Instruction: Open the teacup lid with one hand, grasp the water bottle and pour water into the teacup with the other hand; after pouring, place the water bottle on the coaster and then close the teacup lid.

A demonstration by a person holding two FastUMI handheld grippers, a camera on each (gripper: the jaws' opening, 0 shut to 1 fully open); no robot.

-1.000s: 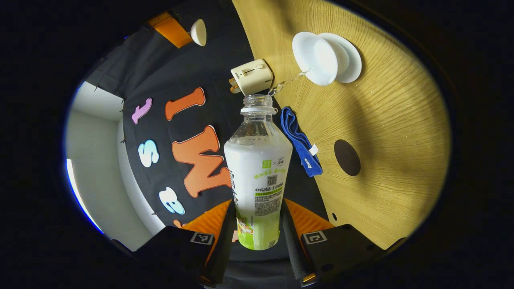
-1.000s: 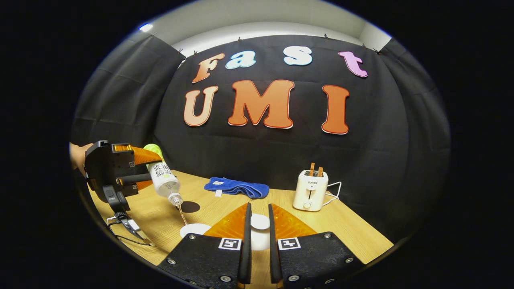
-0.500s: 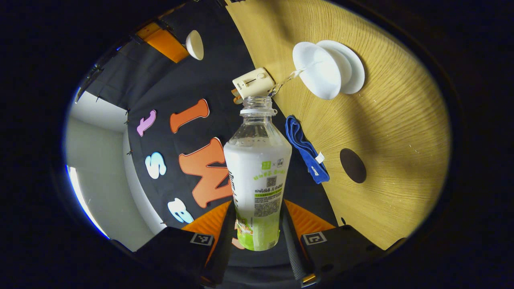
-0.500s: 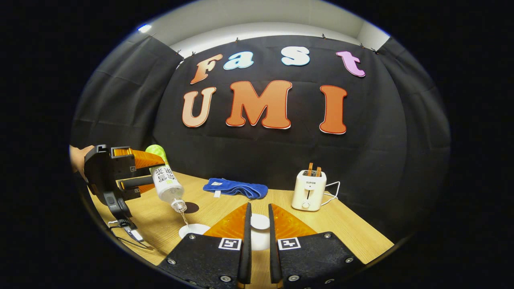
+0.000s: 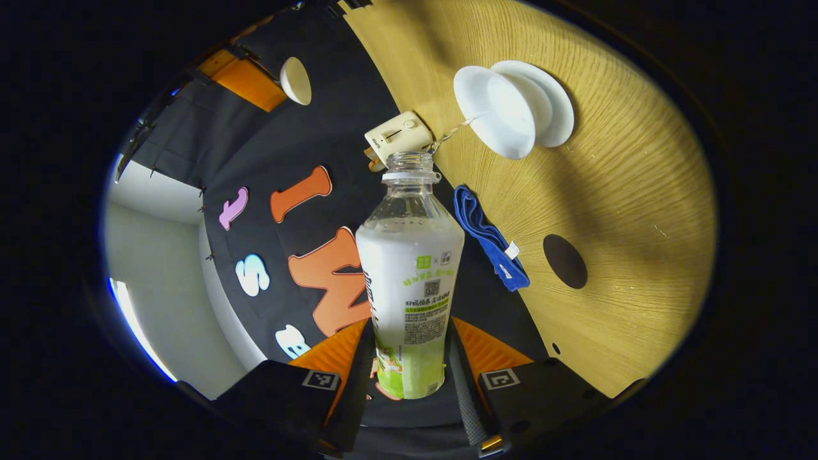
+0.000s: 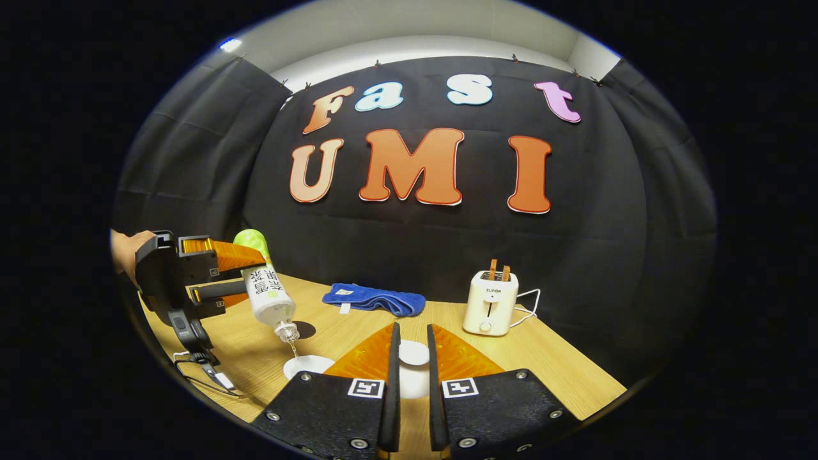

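Clear plastic water bottle [image 5: 409, 281] with white-and-green label, cap off, centre of the left gripper view, tilted with its open neck pointing toward the white ceramic teacup [image 5: 495, 112] on a white saucer [image 5: 555, 96] at upper right; a thin stream of water [image 5: 455, 130] runs from the mouth to the cup. Left gripper [image 5: 409, 358] is clamped on the bottle's lower body, one finger on each side; bottle base is cut off behind the fingers. Dark round coaster [image 5: 565, 261] lies bare on the light wooden table [image 5: 626, 191], right of centre, well apart from the bottle. In the right gripper view the bottle [image 6: 267, 291] hangs neck-down at lower left, just above the saucer rim [image 6: 307, 365]; the cup itself is hidden behind the right gripper [image 6: 409, 364]. That gripper's fingers are nearly together around a small white teacup lid [image 6: 413, 353]; actual contact hard to make out. Folded blue cloth [image 6: 375, 299] and cream toaster [image 6: 492, 303] sit at the table's far edge. A hand [image 6: 124, 252] is cut off at the left edge.
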